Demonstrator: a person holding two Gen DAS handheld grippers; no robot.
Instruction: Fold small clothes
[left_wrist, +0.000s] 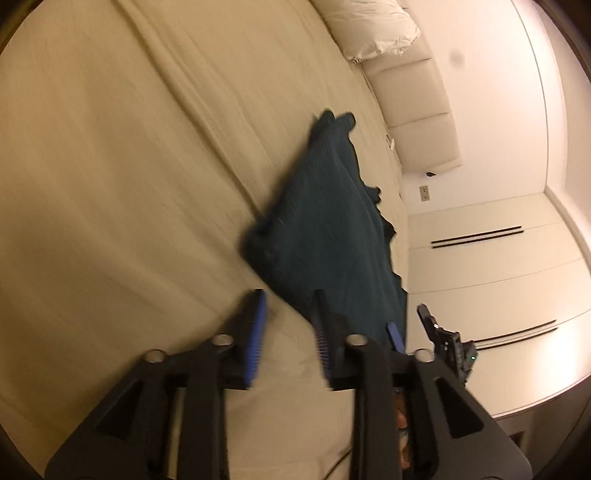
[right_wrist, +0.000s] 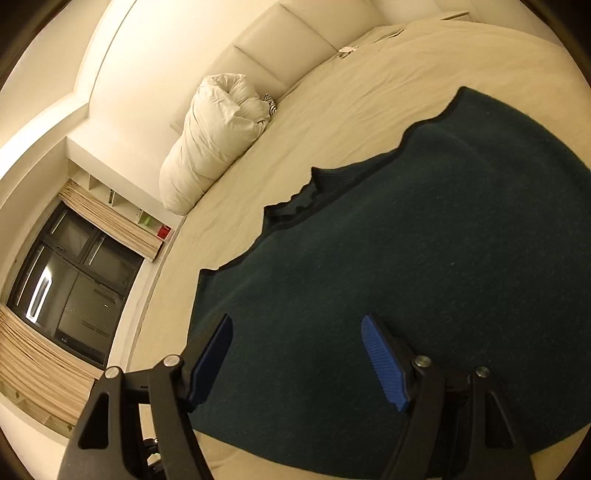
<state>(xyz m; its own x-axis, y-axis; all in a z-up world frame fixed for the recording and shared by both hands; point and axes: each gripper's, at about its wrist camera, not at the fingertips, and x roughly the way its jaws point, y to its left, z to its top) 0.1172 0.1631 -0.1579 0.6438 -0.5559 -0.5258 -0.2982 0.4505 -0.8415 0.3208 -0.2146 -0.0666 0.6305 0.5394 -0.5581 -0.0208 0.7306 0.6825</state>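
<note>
Fuzzy dark-teal garment lies ragged-edged on beige bedsheet, left gripper and right gripper both apart, empty

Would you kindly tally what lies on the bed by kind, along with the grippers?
Dark teal knit garment, spread on the beige bed sheet: 1
White rolled duvet: 1
Black grippers with blue pads, left gripper, right gripper: 2
Total: 4

The dark teal knit garment lies spread on the beige bedsheet, filling the right wrist view's lower right. A white rolled duvet rests on the sheet at upper left, against the padded cream headboard.
</note>
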